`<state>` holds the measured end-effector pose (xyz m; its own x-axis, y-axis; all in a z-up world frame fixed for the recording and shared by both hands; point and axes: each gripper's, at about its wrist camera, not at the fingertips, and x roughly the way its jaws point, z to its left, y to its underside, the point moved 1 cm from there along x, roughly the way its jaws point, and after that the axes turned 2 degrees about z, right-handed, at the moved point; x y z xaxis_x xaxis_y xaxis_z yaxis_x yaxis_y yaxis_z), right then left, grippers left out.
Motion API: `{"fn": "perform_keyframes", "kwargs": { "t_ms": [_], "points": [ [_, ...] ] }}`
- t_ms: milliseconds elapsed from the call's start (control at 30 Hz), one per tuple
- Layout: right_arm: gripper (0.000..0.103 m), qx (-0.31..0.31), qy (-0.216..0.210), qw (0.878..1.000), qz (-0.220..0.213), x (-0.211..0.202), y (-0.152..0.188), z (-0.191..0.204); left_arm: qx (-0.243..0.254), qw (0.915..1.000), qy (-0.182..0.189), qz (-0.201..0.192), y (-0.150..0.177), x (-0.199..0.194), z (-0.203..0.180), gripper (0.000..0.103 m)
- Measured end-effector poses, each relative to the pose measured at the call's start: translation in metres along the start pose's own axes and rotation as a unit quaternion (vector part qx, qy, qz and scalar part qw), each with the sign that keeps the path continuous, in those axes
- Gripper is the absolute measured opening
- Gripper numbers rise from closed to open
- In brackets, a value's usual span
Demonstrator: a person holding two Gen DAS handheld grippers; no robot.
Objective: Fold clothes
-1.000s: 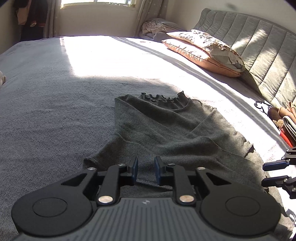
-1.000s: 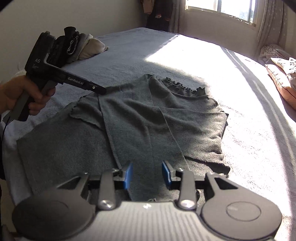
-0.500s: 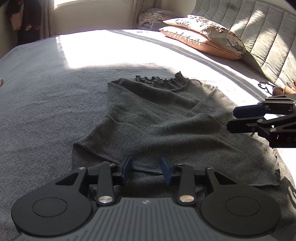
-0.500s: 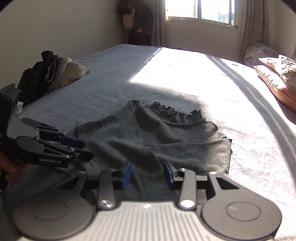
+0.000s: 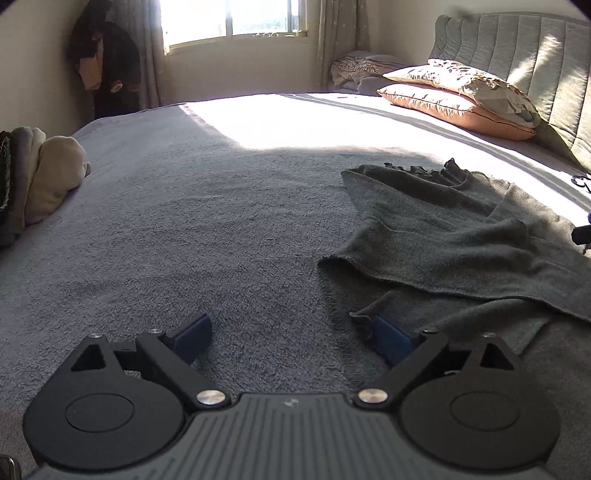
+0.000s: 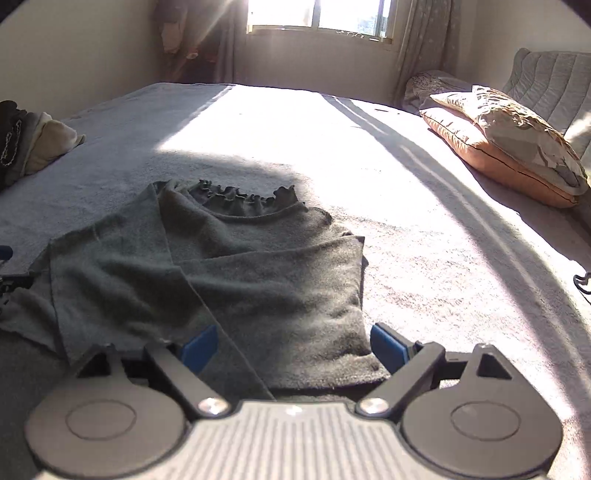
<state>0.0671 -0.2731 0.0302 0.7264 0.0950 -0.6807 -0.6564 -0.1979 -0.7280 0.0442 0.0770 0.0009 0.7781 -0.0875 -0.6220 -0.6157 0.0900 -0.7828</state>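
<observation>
We're in a home bedroom: wide bed [image 5: 221, 206] under a grey blanket, padded headboard [image 5: 535, 70], stacked pillows [image 5: 458, 99], curtained window [image 5: 236, 18], folded clothes pile [image 5: 40, 173] at the bed's edge.

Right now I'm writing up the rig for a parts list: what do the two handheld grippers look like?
Both look alike. The left gripper and right gripper each have a grey ribbed body bearing a small pale mark, two round black discs, black linkage arms with silver pivot screws, and two fingers tipped with blue pads. No cables, hands or sleeves are visible.
</observation>
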Motion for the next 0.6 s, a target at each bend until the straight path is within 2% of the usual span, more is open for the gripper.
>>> {"fn": "perform_keyframes", "kwargs": {
  "t_ms": [67, 167, 233, 300, 400, 500, 600],
  "points": [
    [0.098, 0.037, 0.026, 0.999, 0.008, -0.001, 0.016, -0.024, -0.018, 0.9997, -0.013, -0.003, 0.000, -0.003, 0.003, 0.103],
    [0.103, 0.076, 0.056, 0.995, 0.027, -0.001, 0.041, -0.053, -0.016, 0.9996, -0.025, -0.005, 0.002, -0.006, 0.000, 0.103],
    [0.103, 0.101, 0.049, 0.993, 0.026, -0.005, 0.057, -0.067, -0.018, 0.9995, -0.026, -0.005, 0.002, -0.007, 0.000, 0.103],
    [0.103, 0.119, 0.047, 0.992, 0.006, -0.013, 0.070, -0.071, -0.021, 0.9994, -0.027, -0.005, 0.003, -0.008, 0.000, 0.103],
    [0.103, 0.118, 0.073, 0.990, -0.016, -0.020, 0.081, -0.061, -0.023, 0.9993, -0.029, -0.006, 0.006, -0.010, 0.000, 0.103],
    [0.103, 0.119, 0.087, 0.989, -0.026, -0.024, 0.085, -0.058, -0.024, 0.9993, -0.028, -0.003, 0.006, -0.009, 0.000, 0.103],
    [0.103, 0.124, 0.083, 0.988, -0.028, -0.022, 0.085, -0.060, -0.022, 0.9993, -0.029, -0.003, 0.006, -0.009, 0.000, 0.103]
  ]
}}
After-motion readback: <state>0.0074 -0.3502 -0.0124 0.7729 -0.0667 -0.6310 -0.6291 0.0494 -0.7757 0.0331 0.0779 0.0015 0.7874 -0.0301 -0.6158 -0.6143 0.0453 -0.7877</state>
